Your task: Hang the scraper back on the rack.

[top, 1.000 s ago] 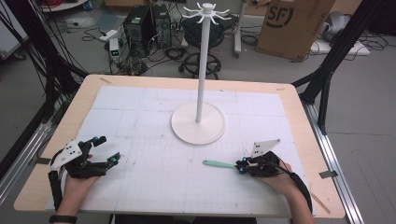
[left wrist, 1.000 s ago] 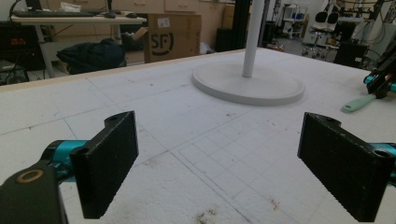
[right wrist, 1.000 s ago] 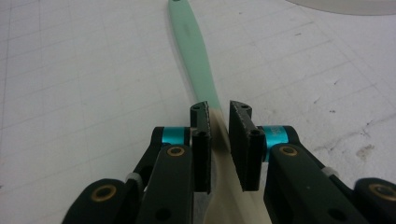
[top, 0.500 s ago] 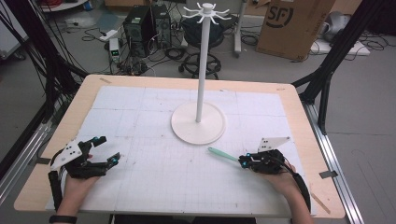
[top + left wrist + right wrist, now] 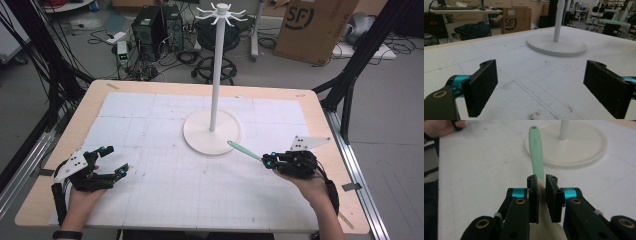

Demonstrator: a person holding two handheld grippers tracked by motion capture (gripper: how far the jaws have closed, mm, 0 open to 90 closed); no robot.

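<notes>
A slim utensil (image 5: 243, 150) with a mint-green handle and a cream working end is held off the table, with my right gripper (image 5: 267, 161) shut on it near where the two colours meet. In the right gripper view the handle (image 5: 536, 150) sticks out forward past the pads (image 5: 542, 182), and its holed tip reaches toward the round base (image 5: 574, 147) of a white hook stand. That stand (image 5: 216, 75) rises from the middle of the table with small hooks at its top (image 5: 220, 11). At the front left my left gripper (image 5: 116, 160) rests open, with nothing between its jaws (image 5: 544, 85).
A white gridded mat (image 5: 165, 195) covers the wooden table. The stand's base (image 5: 556, 45) lies ahead of the left gripper. Beyond the far edge are a cardboard box (image 5: 312, 27), a computer tower (image 5: 150, 25) and cables. Black frame posts flank both sides.
My right gripper has risen and moved toward the stand, lifting the utensil off the mat; its handle tip now reaches the base's edge. The left gripper stayed still.
</notes>
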